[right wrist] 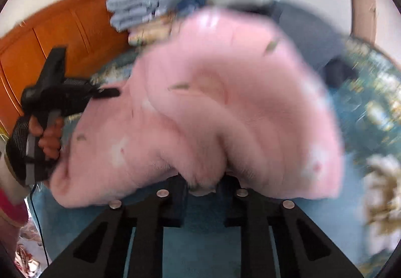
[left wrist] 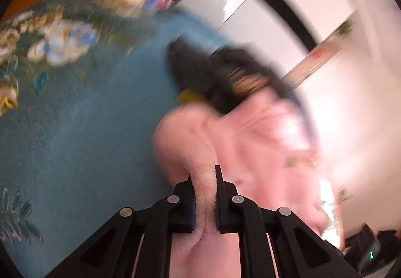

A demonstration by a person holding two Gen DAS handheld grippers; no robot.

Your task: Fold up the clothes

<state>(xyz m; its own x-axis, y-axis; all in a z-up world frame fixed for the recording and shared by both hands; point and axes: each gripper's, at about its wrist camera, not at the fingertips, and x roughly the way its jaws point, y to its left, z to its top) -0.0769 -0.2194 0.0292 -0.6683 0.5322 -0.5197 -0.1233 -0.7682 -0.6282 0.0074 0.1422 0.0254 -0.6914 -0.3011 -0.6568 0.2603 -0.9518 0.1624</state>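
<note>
A fluffy pink garment (right wrist: 225,102) with small leaf prints hangs bunched above a teal floral bedspread (right wrist: 200,240). My left gripper (left wrist: 204,177) is shut on a fold of the pink garment (left wrist: 250,147). My right gripper (right wrist: 204,185) pinches the garment's lower edge between its fingers. The left gripper also shows in the right wrist view (right wrist: 107,93), held by a hand at the garment's left side. The right gripper shows blurred in the left wrist view (left wrist: 225,77) at the garment's far end. Both views are motion-blurred.
A pile of folded clothes, blue-grey on top (right wrist: 155,2), lies at the far end of the bed by an orange wooden headboard (right wrist: 50,40). A dark grey garment (right wrist: 313,35) lies behind the pink one. White walls stand beyond.
</note>
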